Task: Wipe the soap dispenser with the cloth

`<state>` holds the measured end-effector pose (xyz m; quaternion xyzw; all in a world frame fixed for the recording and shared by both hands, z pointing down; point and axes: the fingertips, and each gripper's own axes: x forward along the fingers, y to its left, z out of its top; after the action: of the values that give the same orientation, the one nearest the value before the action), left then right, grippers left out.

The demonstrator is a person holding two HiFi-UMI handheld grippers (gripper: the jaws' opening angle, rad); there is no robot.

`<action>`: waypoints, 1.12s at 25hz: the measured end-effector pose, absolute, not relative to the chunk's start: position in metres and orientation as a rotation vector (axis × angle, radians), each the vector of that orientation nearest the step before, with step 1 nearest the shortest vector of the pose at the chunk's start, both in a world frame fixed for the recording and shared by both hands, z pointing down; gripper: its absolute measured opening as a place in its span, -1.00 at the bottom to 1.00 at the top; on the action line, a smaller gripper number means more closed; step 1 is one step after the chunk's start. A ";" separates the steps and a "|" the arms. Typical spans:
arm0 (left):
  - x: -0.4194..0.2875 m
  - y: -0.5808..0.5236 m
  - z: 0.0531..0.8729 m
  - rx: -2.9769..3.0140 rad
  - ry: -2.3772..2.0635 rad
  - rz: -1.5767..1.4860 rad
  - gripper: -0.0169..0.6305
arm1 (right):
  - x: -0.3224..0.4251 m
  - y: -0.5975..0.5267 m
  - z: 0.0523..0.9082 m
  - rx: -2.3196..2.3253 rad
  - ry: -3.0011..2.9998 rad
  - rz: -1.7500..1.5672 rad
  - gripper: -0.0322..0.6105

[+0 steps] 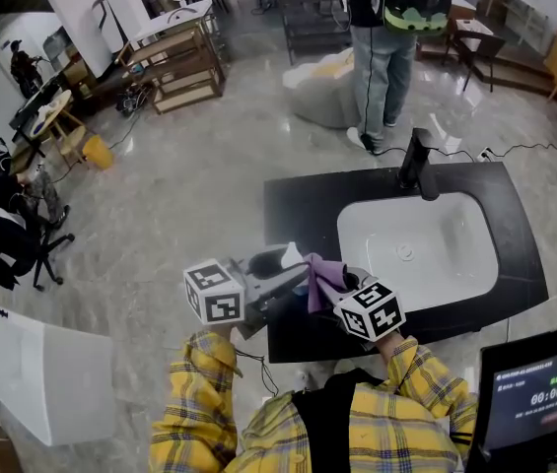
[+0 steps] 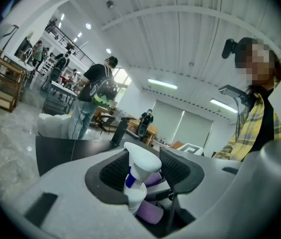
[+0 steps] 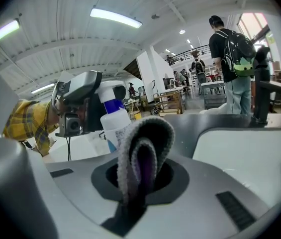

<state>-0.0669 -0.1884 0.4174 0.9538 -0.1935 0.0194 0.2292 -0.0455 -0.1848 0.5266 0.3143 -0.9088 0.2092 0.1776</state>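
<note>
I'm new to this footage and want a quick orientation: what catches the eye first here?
A white soap dispenser with a blue collar, clamped in the left gripper above the near edge of the black counter. Close beside it, the right gripper pinches a folded purple cloth. Behind them sits a white sink.

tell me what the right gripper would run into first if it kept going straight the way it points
Most likely the soap dispenser held in the left gripper: it stands just ahead of the cloth in the right gripper, slightly left of centre; depth is unclear.
</note>
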 end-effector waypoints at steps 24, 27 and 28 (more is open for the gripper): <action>-0.100 -0.193 0.417 2.451 -1.251 -0.041 -0.15 | -0.043 -0.188 0.547 0.879 -2.489 0.498 -0.77; -0.100 -0.196 0.412 2.373 -1.349 -0.077 -0.15 | -0.039 -0.191 0.542 0.905 -2.504 0.522 -0.77; -0.099 -0.198 0.412 2.350 -1.387 -0.065 -0.15 | -0.037 -0.193 0.539 0.918 -2.510 0.524 -0.77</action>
<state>-0.0991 -0.1978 0.4119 0.8427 -0.4974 -0.0232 0.2047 -0.0370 -0.1931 0.5393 0.3296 -0.9015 0.1883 0.2078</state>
